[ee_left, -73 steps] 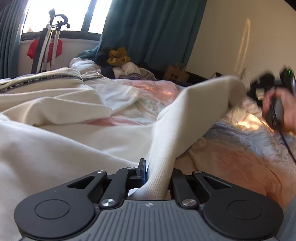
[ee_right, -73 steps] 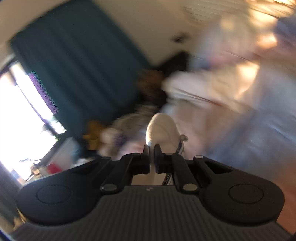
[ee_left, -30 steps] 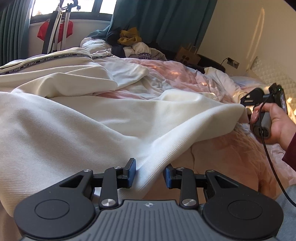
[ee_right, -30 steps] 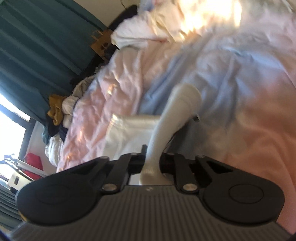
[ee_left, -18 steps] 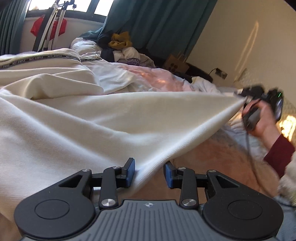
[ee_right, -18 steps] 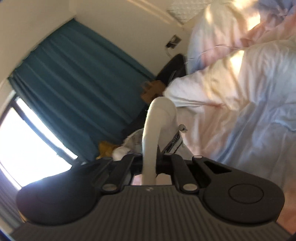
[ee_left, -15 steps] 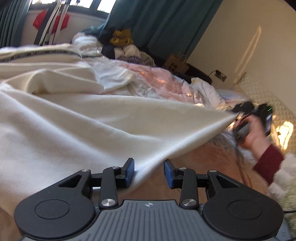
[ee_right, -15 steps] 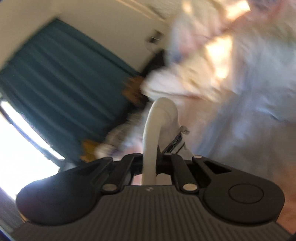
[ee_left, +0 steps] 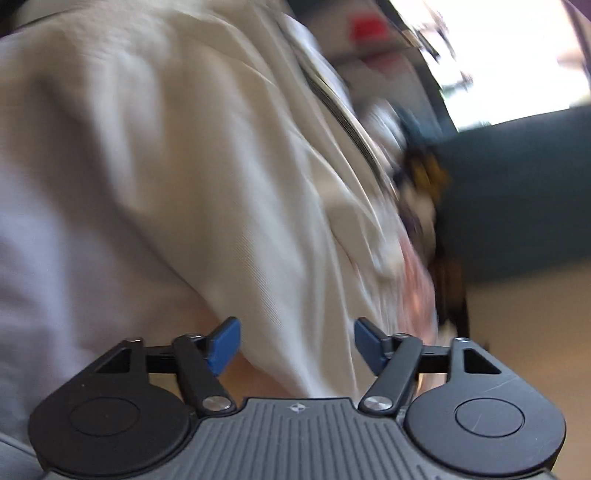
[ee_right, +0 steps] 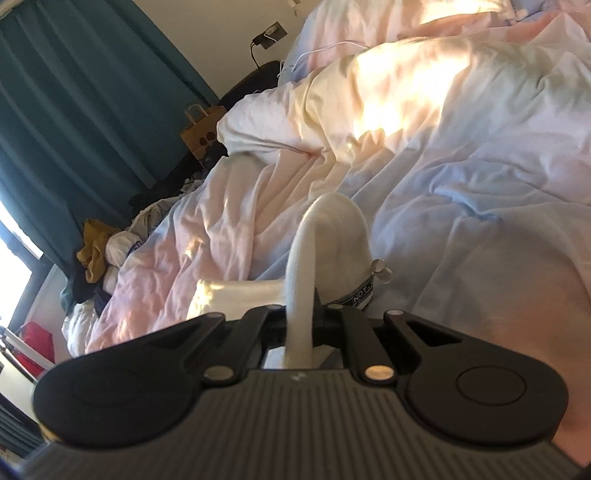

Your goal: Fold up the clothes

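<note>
The left gripper point(ee_left: 296, 341) is released: its two blue-padded fingers point(ee_left: 223, 345) are spread wide apart, and nothing is clamped between them. The cream garment point(ee_left: 177, 177) fills most of the left wrist view and drapes down through the gap between the fingers; whether the cloth touches either pad cannot be told, since the view is tilted and blurred by motion. A dark printed band point(ee_left: 343, 114) is seen running along the garment toward the far side. Beyond the cloth, a teal curtain point(ee_left: 517, 192), a bright window point(ee_left: 509, 51) and a blurred red item point(ee_left: 373, 27) are visible.

The right gripper point(ee_right: 302, 314) is clenched on a narrow fold of the same cream garment point(ee_right: 332, 236). The fold is pinched between the closed fingers, rises in a loop above them and drops back behind the gripper. A metal-tipped drawstring point(ee_right: 382, 271) and a printed band point(ee_right: 360, 297) are seen at the right of the loop. The rest of the garment lies on the bed, near its foreground edge, over the pink and pale-blue duvet point(ee_right: 461, 177). A pile of clothes point(ee_right: 99, 254) containing a mustard-yellow item lies at the far left edge of the bed. A brown paper bag point(ee_right: 201, 133) stands beside the teal curtain point(ee_right: 74, 103), and a wall socket with a plugged-in cable point(ee_right: 269, 35) is seen above it.
</note>
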{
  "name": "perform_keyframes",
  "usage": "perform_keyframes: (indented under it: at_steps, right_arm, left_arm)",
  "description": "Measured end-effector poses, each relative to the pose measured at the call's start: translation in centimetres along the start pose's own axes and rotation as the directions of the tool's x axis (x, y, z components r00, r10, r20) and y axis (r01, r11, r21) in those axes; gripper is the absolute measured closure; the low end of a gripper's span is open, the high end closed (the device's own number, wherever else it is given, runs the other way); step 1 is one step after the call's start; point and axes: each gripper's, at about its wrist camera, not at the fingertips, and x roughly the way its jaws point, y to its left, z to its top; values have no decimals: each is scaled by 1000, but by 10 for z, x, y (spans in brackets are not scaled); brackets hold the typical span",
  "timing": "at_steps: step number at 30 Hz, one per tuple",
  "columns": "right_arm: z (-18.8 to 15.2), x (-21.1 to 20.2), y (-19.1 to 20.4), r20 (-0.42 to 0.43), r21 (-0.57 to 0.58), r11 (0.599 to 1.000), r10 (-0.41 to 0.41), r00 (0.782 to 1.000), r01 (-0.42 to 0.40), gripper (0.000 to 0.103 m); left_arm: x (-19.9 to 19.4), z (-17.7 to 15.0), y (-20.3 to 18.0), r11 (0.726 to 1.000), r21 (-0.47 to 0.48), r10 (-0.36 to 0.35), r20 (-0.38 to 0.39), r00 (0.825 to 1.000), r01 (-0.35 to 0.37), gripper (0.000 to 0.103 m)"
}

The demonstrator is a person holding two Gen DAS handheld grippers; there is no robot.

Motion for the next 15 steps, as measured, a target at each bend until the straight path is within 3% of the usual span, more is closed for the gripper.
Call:
perform_keyframes:
  at_steps: [4, 6, 9, 12, 15]
  right_arm:
    - [1, -3, 3, 13, -11, 1000, -7, 1000, 7, 97]
    - [0, -3, 4, 17, -15, 1000, -9, 1000, 9, 97]
    - [-2, -2, 6, 19, -18, 1000, -13, 1000, 13, 97]
    - [-3, -2, 8, 25, -23, 1000, -15, 1000, 15, 97]
    - [-2, -3, 9, 32, -25, 1000, -10, 999, 11, 97]
  left_arm:
    - [-8, 33, 41, 967, -249, 74, 76, 994, -54, 28]
    - [-7, 45, 52, 952, -294, 124, 104, 987, -88, 28]
    - [1, 64, 61, 942, -327, 124, 153, 980, -68, 30]
    - [6, 80, 56, 946, -316, 142, 210, 967, -70, 42]
    - [3, 86, 48, 959, -269, 158, 264, 951, -84, 71]
